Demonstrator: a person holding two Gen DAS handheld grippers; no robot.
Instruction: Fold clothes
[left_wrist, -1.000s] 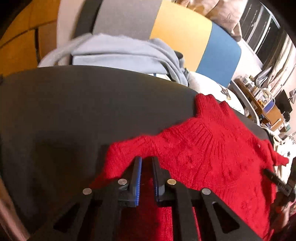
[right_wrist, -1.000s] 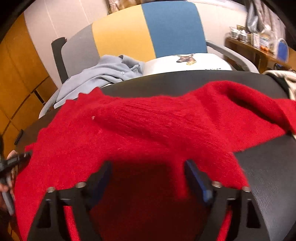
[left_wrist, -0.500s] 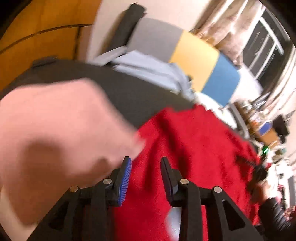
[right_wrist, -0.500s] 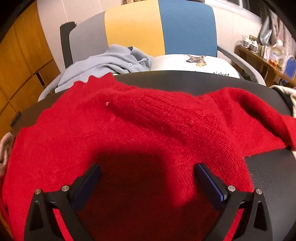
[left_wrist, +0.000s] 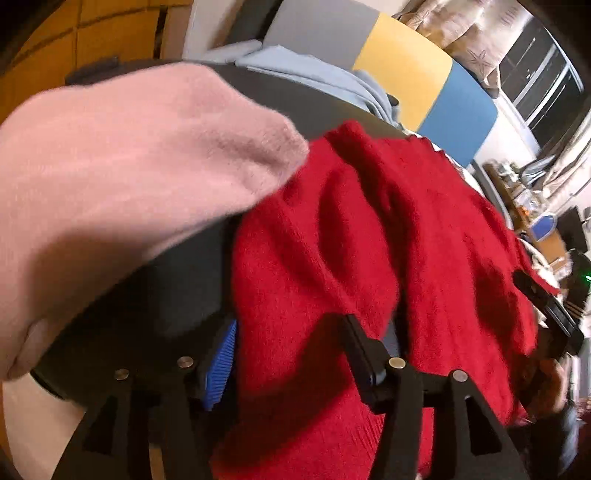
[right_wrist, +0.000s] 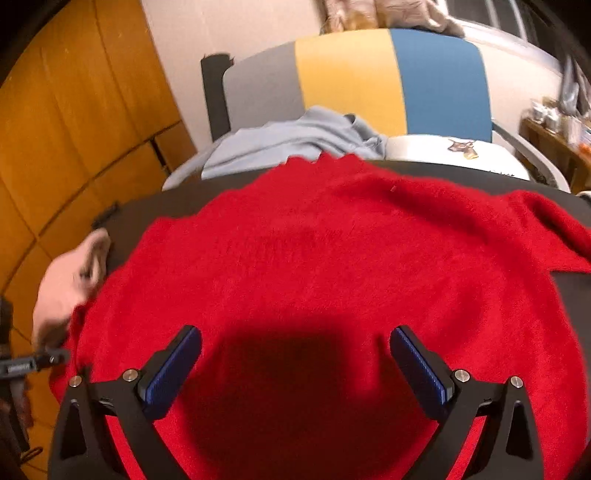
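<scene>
A red sweater (right_wrist: 332, 266) lies spread over most of the dark round surface (right_wrist: 125, 218), reaching its far edge. A striped chair (right_wrist: 369, 77) holding a grey garment (right_wrist: 295, 140) stands beyond. A pink cloth (left_wrist: 122, 177) covers the left side. The left gripper (left_wrist: 291, 343) jaws have just been opening, with a sweater fold between them; the fold hides one fingertip. The right gripper (right_wrist: 295, 354) jaws gape wide above the sweater, gripping nothing.

Behind the dark counter (right_wrist: 576, 295): chair with grey, yellow and blue back panels (right_wrist: 354, 77). Left: orange wood panelling (right_wrist: 74, 129). Cream wall (right_wrist: 229, 29) beyond. Far right: cluttered wooden shelf (right_wrist: 554, 136), dark window (left_wrist: 535, 70).
</scene>
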